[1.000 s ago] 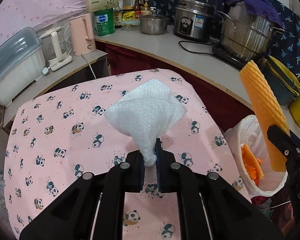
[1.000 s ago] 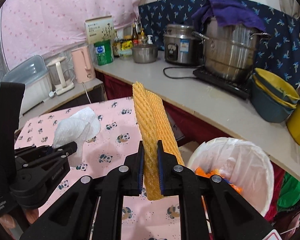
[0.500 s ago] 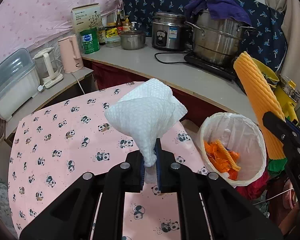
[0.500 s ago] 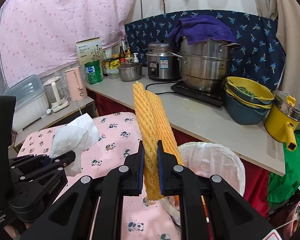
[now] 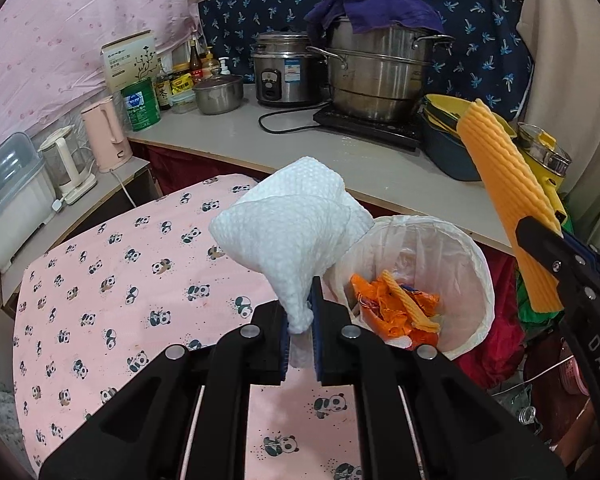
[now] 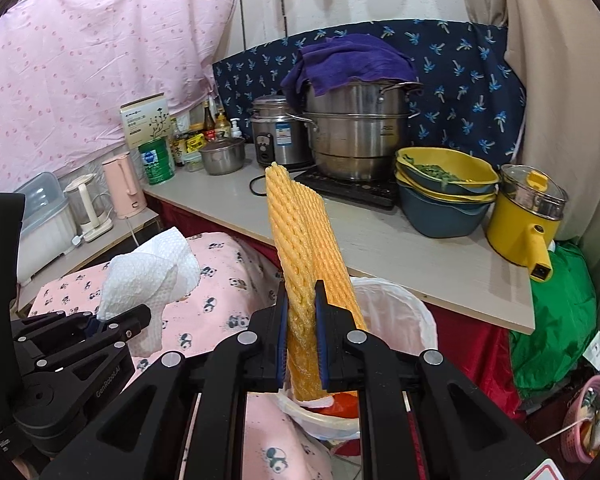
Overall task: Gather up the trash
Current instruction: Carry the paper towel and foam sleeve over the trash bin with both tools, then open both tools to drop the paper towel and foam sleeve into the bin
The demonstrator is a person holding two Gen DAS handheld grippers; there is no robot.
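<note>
- Trash is in both grippers: a crumpled white paper towel [image 5: 288,236] in the left gripper [image 5: 300,320] and a ribbed orange foam net sleeve [image 6: 304,264] in the right gripper [image 6: 302,328].
- The left fingers [image 5: 281,340] are closed on the towel's pinched lower tip, so the bulk fans out above them; this narrow hold looks chosen to let it fall freely once released.
- The right fingers [image 6: 279,344] clamp the sleeve near its lower end, leaving it upright with its bottom hanging down at the bin's mouth.
- Both pieces are held in the air beside the pink panda-print worktop [image 5: 120,280], near the bin [image 5: 472,276], presumably to be dropped in together.
- That bin stands just past the worktop edge, lined with a white plastic bag folded over the rim; inside lie crumpled orange wrappers [image 5: 388,312] and a strip of the same foam netting.
- Judging by the left view, the towel sits near the bin's near rim rather than squarely over the opening, so it may need carrying farther across.
</note>
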